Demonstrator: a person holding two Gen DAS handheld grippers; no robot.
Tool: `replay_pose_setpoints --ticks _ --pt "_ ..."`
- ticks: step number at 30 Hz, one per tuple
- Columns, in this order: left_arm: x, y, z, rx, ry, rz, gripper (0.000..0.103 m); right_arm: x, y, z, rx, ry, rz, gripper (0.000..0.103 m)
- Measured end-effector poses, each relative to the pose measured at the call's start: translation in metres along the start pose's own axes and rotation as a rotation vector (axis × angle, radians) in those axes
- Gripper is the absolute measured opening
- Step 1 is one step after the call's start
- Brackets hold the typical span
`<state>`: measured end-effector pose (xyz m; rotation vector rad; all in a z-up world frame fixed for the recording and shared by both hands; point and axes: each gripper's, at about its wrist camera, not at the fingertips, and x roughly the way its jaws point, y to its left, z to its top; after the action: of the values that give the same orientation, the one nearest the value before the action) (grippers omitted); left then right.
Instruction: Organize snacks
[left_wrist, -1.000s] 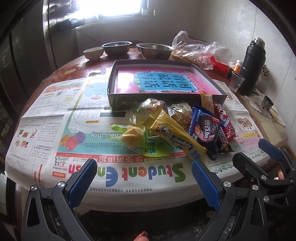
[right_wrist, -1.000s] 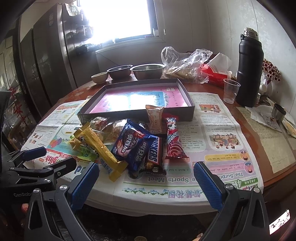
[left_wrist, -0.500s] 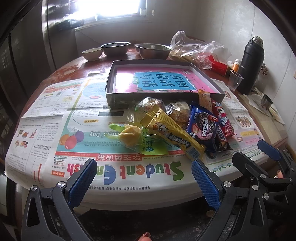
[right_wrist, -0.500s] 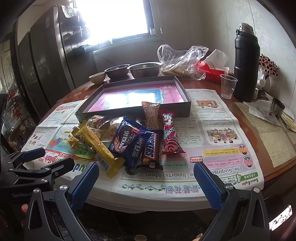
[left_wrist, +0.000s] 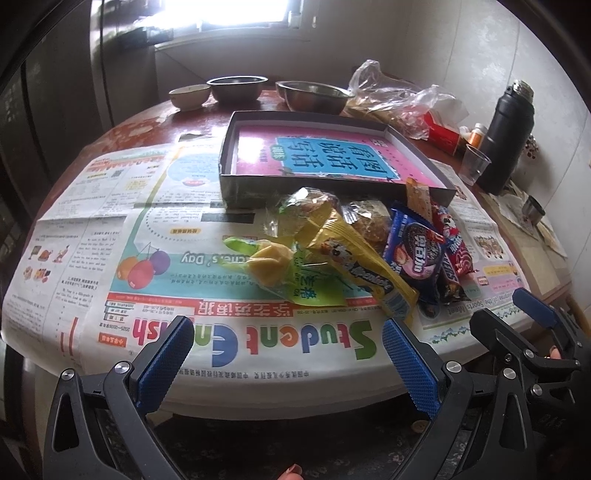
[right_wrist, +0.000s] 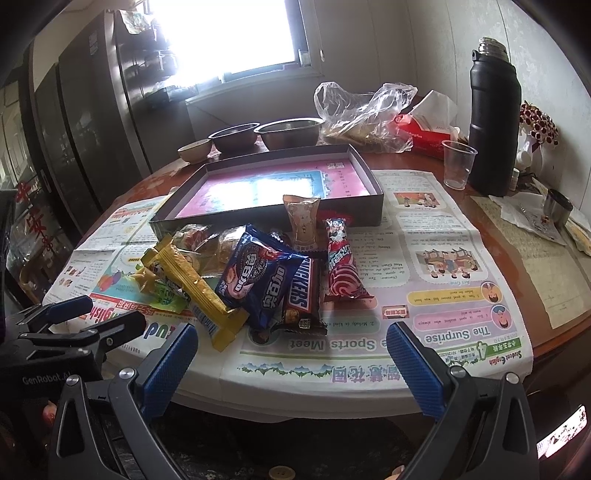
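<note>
Round wooden table under spread newspapers, all snacks heaped on the paper toward the near edge. Shallow dark cardboard box with a pink-and-blue printed sheet in its bottom lies at the table's middle, its near wall touching the back of the heap; nothing else inside it. Black thermos flask upright near the right edge, clear plastic cup just beside it. Crumpled clear plastic bag and two metal bowls along the far edge. In the heap: long yellow wafer pack lying diagonally on the left side; blue Oreo pack overlapping a Snickers bar; red-and-white swirl bar at the right side; green-wrapped yellow pastry at the left end; small tan pouch propped against the box wall. Left gripper hangs off the near edge, jaws spread wide, nothing between them. Right gripper likewise off the near edge, jaws wide apart, holding nothing, facing the Snickers bar.
</note>
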<state>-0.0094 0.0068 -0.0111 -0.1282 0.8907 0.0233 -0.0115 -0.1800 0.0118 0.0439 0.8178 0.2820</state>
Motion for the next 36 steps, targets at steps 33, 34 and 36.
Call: replay_pose_setpoints --ticks 33,34,36 --pt "0.042 0.045 0.029 -0.042 0.029 0.044 0.101 0.033 -0.041 0.024 0.070 0.026 -0.059 0.103" --pt "0.043 0.045 0.030 -0.040 0.028 0.045 0.101 0.037 -0.043 0.026 0.074 0.032 -0.064 0.103" --pt "0.044 0.044 0.031 -0.037 0.026 0.043 0.101 0.044 -0.049 0.031 0.082 0.041 -0.076 0.101"
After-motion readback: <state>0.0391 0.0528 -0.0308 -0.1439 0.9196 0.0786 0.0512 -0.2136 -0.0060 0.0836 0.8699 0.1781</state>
